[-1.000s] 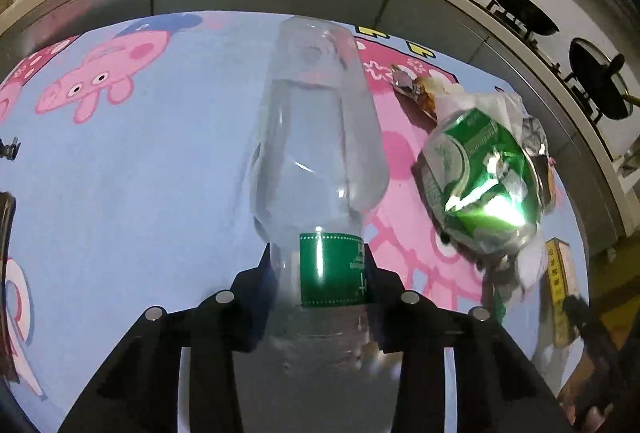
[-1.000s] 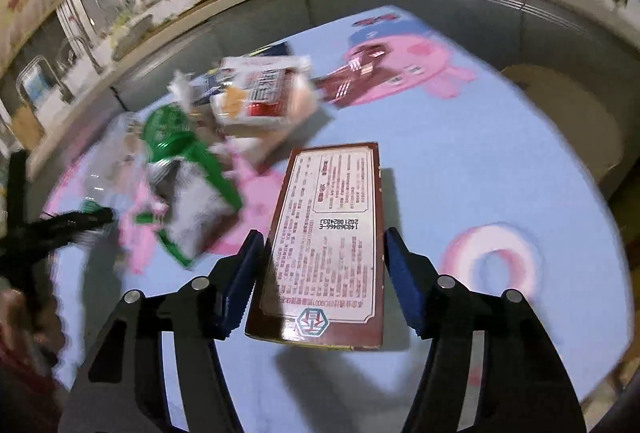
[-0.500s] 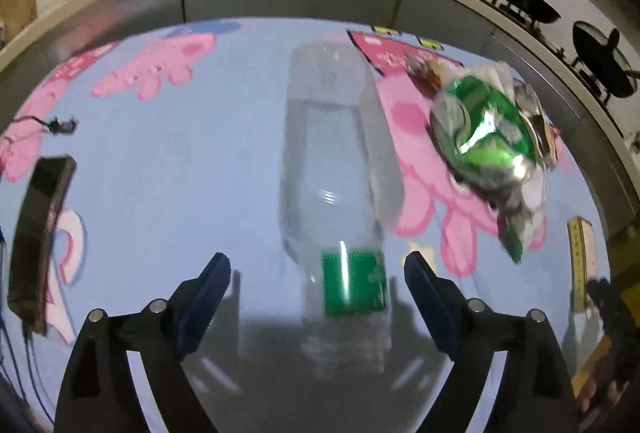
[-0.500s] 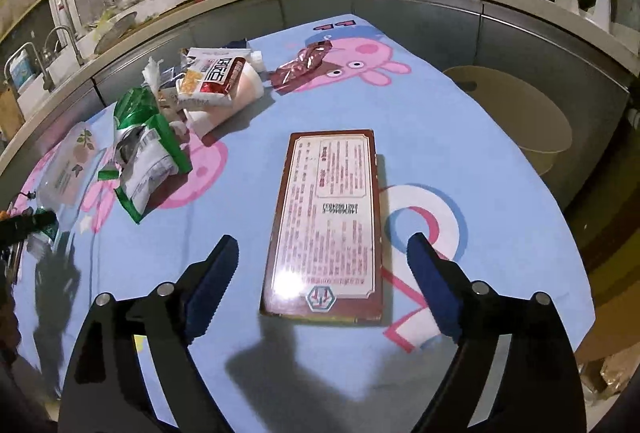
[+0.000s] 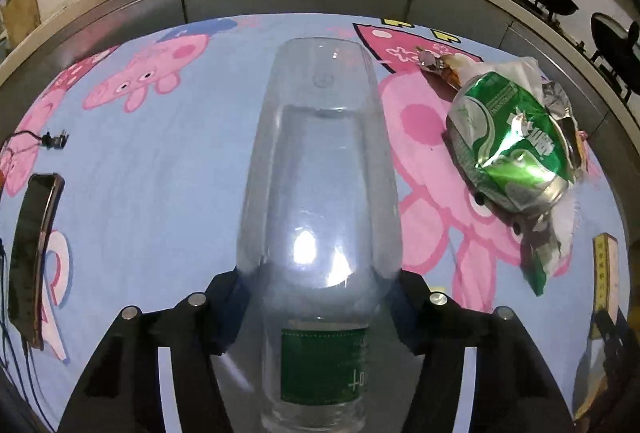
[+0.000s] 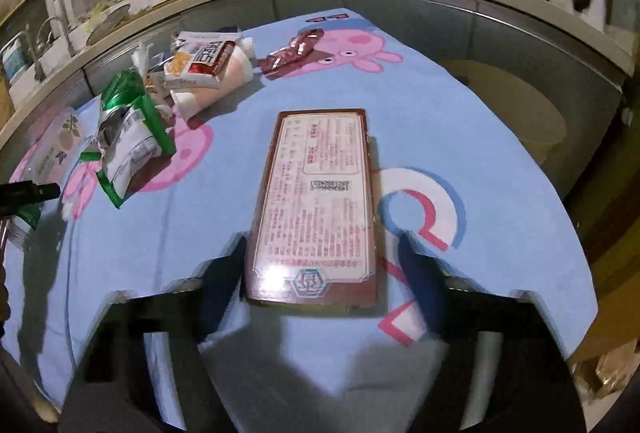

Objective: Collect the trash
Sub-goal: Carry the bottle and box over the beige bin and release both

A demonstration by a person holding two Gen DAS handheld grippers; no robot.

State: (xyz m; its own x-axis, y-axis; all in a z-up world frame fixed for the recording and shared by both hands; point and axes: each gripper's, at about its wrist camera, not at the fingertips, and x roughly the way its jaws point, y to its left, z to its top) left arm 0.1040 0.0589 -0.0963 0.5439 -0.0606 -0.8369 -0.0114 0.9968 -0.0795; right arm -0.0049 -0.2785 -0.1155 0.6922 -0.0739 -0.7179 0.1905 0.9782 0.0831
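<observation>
A clear plastic bottle [image 5: 320,169] with a green label lies on the blue cartoon tablecloth [image 5: 152,169], base pointing away. My left gripper [image 5: 320,297] has its fingers against both sides of the bottle's lower body. A flat brown box [image 6: 316,201] lies on the cloth in the right wrist view. My right gripper [image 6: 320,265] straddles its near end; the left finger touches it, the right finger stands a little off. A crumpled green foil bag [image 5: 508,145] lies right of the bottle, also showing in the right wrist view [image 6: 124,137].
A phone [image 5: 32,249] and a cable lie at the cloth's left edge. A white snack packet [image 6: 204,63], a red-brown wrapper [image 6: 292,51] and a paper cup sit at the back. A round stool [image 6: 516,113] stands right of the table. Counter and stove lie behind.
Both grippers let go and opened wide half a second ago. Now both have moved forward and narrowed again, the left onto the bottle, the right around the box.
</observation>
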